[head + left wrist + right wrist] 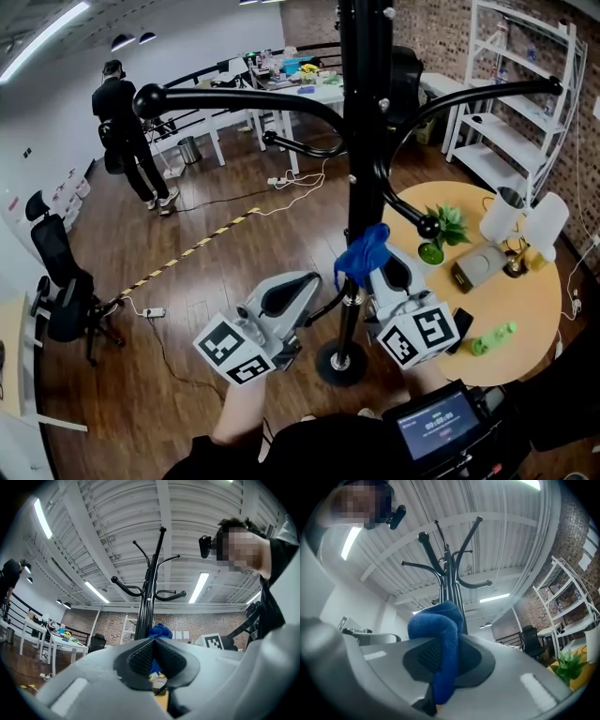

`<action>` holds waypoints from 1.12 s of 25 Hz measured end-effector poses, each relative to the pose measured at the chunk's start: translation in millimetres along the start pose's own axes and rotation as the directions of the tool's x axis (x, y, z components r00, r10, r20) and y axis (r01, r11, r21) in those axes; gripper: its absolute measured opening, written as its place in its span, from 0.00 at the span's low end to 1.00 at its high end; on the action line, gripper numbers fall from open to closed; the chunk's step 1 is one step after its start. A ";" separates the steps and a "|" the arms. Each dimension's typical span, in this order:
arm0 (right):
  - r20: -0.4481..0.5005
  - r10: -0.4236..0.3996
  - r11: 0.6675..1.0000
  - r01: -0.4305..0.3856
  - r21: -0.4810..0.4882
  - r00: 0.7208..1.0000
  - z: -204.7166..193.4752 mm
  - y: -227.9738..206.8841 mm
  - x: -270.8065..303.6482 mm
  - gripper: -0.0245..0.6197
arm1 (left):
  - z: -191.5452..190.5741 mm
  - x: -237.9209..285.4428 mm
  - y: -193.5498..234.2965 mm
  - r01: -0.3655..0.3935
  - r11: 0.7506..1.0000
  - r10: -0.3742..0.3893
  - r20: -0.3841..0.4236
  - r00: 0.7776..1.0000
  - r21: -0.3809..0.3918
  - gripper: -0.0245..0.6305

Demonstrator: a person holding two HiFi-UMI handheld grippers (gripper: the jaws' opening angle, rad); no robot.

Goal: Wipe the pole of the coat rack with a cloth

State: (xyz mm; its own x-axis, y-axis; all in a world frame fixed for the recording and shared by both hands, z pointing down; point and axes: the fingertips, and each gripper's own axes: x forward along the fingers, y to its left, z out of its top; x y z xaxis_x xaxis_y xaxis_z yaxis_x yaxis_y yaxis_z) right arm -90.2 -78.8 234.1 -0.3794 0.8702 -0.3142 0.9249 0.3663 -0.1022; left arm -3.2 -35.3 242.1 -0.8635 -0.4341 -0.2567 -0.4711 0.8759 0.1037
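The black coat rack pole [362,141] rises from its round base [339,362] in the middle of the head view, its curved hooks spreading to both sides. My right gripper [378,265] is shut on a blue cloth [364,253], which rests against the pole at about mid height. In the right gripper view the cloth [439,641] bulges out between the jaws, with the pole [450,581] just behind. My left gripper [313,283] sits left of the pole, shut and holding nothing. In the left gripper view its pads meet below the pole [148,592] and the cloth [160,631].
A round wooden table [539,319] stands close on the right with a plant [450,225], white cylinders and a green bottle [493,338]. White shelving [511,103] is behind it. A person [127,127] stands far left; an office chair [66,291] and floor cables lie left.
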 end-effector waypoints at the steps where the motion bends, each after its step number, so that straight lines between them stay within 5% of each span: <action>1: -0.012 -0.003 1.000 0.003 0.003 1.000 -7.4 -0.8 -1.7 0.11 | -0.8 -0.2 -0.6 0.000 1.000 0.000 0.000 1.000 -0.002 0.04; 15: -0.262 -0.102 0.994 0.085 -0.073 0.960 -127.7 -14.5 -29.9 0.11 | -10.0 1.3 -7.3 0.021 1.000 -0.021 -0.008 1.000 -0.022 0.04; 25: -0.467 -0.145 0.989 0.130 -0.064 0.872 -213.0 -30.8 -55.0 0.11 | -12.8 2.3 -9.2 0.028 0.999 -0.028 -0.014 1.000 -0.026 0.04; 28: -0.478 -0.148 0.989 0.129 -0.072 0.866 -223.7 -33.1 -61.1 0.11 | -15.3 1.4 -8.5 0.022 0.999 -0.022 -0.015 1.000 -0.030 0.04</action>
State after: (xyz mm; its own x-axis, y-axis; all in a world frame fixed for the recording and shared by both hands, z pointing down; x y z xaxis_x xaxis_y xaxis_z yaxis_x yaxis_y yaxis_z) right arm -103.5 -70.4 467.8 -0.4777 0.8568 0.1943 0.8638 0.4984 -0.0737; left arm -3.1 -46.6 255.6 -0.8554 -0.4567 -0.2444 -0.4951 0.8596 0.1266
